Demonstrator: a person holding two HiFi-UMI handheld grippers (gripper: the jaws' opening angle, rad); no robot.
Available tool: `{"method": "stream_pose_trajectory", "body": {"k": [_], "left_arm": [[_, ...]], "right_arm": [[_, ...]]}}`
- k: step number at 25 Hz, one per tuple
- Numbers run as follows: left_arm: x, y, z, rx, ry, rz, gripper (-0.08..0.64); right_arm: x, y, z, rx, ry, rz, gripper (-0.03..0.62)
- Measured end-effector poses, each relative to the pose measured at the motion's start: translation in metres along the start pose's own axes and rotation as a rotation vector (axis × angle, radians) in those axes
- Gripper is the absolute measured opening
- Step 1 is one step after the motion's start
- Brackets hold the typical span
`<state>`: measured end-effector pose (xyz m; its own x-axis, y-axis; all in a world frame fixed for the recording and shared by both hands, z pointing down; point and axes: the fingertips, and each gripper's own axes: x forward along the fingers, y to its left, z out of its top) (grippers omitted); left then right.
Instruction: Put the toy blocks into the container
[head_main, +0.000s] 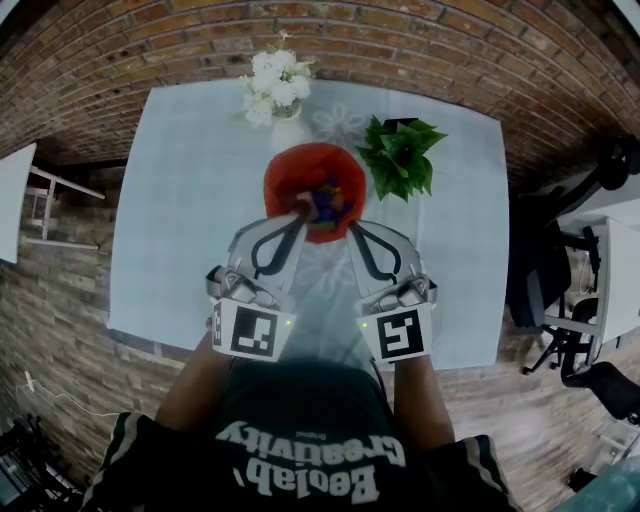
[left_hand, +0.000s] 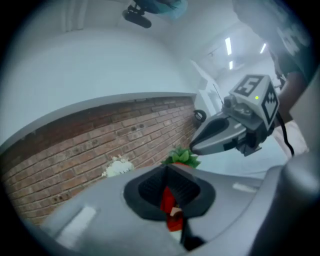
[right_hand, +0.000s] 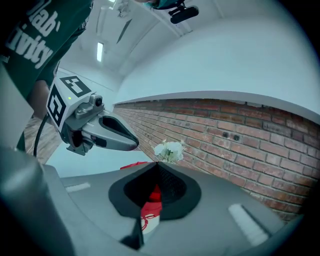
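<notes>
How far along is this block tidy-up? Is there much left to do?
Nearly done, it seems. Colourful blocks already lie in the red container. The left claw and right claw are both closed at its near rim, and neither visibly carries a block. I see no loose blocks on the table, so little or nothing looks left.

I have the container (head_main: 298, 172) mid-table (head_main: 180, 200), with the blocks (head_main: 328, 198) inside it. The flower vase (head_main: 276, 88) stands just behind it, the plant (head_main: 402, 156) to its right (leaves near the rim). Near side: left gripper (head_main: 303, 208) over the rim, right gripper (head_main: 352, 228) just beside.
</notes>
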<state>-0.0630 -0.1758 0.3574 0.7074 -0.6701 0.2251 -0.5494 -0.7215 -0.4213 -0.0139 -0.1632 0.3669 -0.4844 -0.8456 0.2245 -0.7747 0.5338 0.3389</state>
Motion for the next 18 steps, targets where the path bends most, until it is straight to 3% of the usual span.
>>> {"method": "stream_pose_trajectory", "body": {"k": [10,18], "left_arm": [[-0.048,0.018,0.047,0.002,-0.103,0.051,0.002],[-0.073,0.024,0.052,0.01,-0.113,0.072,0.002]], "right_arm": [[-0.024,0.021,0.044,-0.08,-0.041,-0.013,0.007],[-0.038,0.031,0.07,-0.14,-0.072,-0.05,0.008]]}}
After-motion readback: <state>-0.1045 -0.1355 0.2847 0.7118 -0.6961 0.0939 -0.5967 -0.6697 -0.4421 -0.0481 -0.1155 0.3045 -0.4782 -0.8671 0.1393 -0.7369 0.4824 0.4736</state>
